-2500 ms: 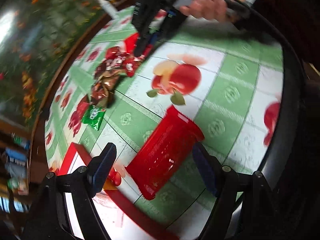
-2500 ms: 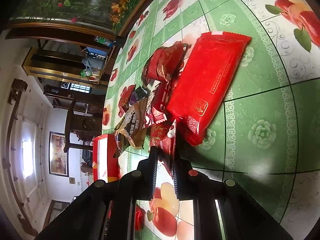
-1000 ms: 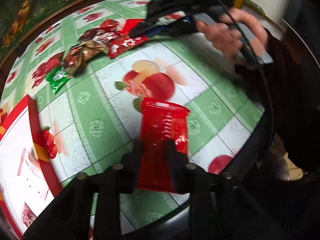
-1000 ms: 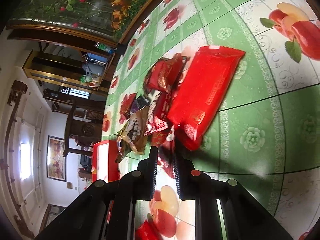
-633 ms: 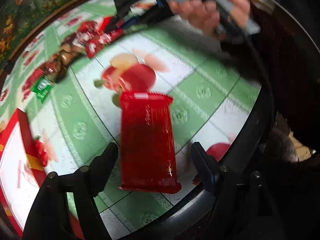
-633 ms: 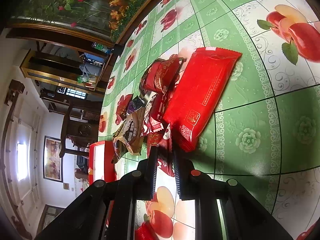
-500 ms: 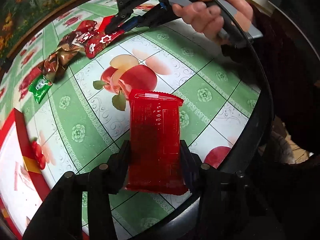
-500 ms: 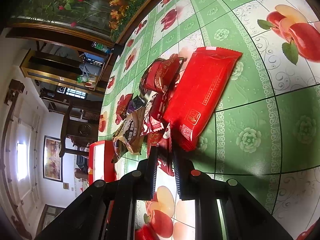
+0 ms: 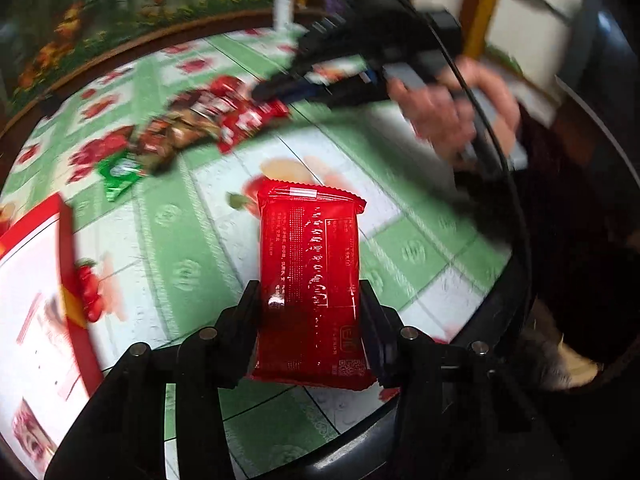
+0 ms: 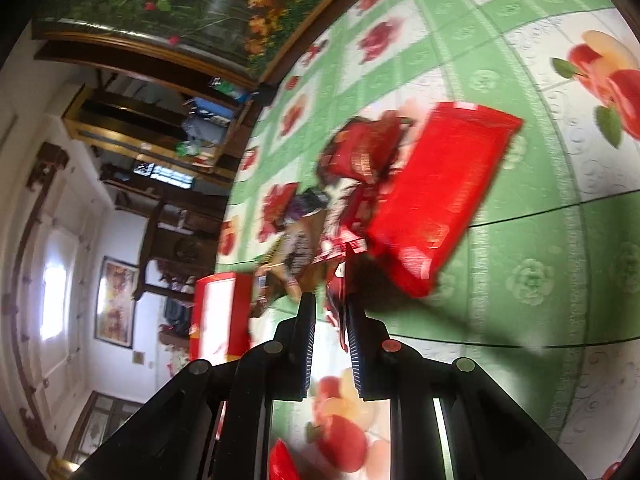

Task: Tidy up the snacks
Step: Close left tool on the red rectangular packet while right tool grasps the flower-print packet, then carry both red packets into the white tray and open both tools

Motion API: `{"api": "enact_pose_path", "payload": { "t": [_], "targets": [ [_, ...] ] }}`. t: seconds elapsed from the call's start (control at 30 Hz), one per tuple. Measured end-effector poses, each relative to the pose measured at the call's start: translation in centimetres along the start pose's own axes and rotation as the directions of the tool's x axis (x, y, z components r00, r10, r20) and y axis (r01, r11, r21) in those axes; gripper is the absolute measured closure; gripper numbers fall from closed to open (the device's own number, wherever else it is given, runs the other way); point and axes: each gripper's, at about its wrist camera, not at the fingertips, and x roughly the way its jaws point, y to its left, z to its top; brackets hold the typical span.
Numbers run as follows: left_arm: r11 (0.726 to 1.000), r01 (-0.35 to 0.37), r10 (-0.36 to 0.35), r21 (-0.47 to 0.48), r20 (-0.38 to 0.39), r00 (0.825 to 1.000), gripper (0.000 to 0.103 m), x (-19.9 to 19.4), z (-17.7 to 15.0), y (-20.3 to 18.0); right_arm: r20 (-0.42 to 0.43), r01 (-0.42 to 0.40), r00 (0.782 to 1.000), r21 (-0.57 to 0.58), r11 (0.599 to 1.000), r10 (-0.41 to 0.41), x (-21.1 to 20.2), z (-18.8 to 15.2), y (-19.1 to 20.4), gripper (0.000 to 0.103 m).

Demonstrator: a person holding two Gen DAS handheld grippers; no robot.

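Observation:
A long red snack packet (image 9: pixel 310 264) sits lengthwise between my left gripper's (image 9: pixel 310 320) fingers, which press on its two long sides; it hangs over the near edge of the green apple-print tablecloth (image 9: pixel 188 240). My right gripper (image 10: pixel 330 312) is shut on the edge of a small red-and-white snack packet (image 10: pixel 338 280) at the near end of a pile of snacks (image 10: pixel 352 184). A larger red packet (image 10: pixel 436 196) lies just beyond it. From the left wrist, the right gripper (image 9: pixel 272 90) shows at the pile (image 9: pixel 192 128), held by a hand (image 9: pixel 448 112).
A red box with a white inside (image 9: pixel 66 240) lies at the left, also seen as the red box (image 10: pixel 218 320) from the right wrist. A green packet (image 9: pixel 120 172) lies between box and pile. The round table's dark rim (image 9: pixel 508 280) runs close on the right.
My left gripper let go of the long red packet, opened wide, then closed on its long sides and now carries it. The right gripper stayed shut on its small packet and shifted slightly.

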Motion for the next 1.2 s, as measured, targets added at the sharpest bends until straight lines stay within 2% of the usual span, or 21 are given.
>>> {"api": "enact_pose_path", "payload": {
  "t": [0.13,0.27,0.37,0.5,0.67,0.83,0.9,1.07,1.2],
  "targets": [
    [0.992,-0.041,0.051,-0.116,0.084,0.995,0.059,-2.1,-0.3,2.0,0.012,-0.049,0.999,-0.035,0.998,0.049,-0.3,0.0,0.9,0.085],
    [0.975,-0.093,0.130,-0.200,0.179,0.975,0.059,-5.1,-1.0,3.8,0.050,-0.064,0.996,-0.085,0.994,0.068,-0.9,-0.1,1.9,0.087],
    [0.966,-0.103,0.156,-0.238,0.217,0.964,0.059,-6.5,-1.5,5.1,0.064,-0.009,0.998,-0.087,0.996,0.015,-0.7,0.0,1.9,0.087],
    [0.964,-0.091,0.153,-0.251,0.242,0.958,0.059,-6.9,-1.9,5.5,0.018,0.082,0.997,-0.018,0.996,-0.082,0.6,0.2,0.1,0.085],
    [0.966,-0.061,0.126,-0.252,0.250,0.960,0.059,-6.3,-2.0,5.4,-0.052,0.041,0.998,0.035,0.999,-0.039,2.0,0.2,-1.1,0.082],
    [0.964,-0.047,0.115,-0.260,0.253,0.961,0.059,-6.2,-2.1,5.5,-0.056,0.030,0.998,0.040,0.999,-0.028,3.0,-0.1,-0.9,0.081],
    [0.962,-0.043,0.114,-0.271,0.254,0.961,0.059,-6.4,-2.2,5.6,-0.060,0.057,0.997,0.022,0.998,-0.055,3.7,-0.4,-0.6,0.087],
    [0.954,-0.049,0.132,-0.295,0.267,0.955,0.059,-7.3,-2.5,6.3,-0.032,0.064,0.997,-0.012,0.998,-0.064,3.1,-0.7,0.2,0.090],
    [0.945,-0.072,0.171,-0.320,0.295,0.940,0.059,-8.9,-3.0,7.5,-0.026,0.041,0.999,-0.040,0.998,-0.042,2.4,-0.8,0.9,0.091]
  ]
}}
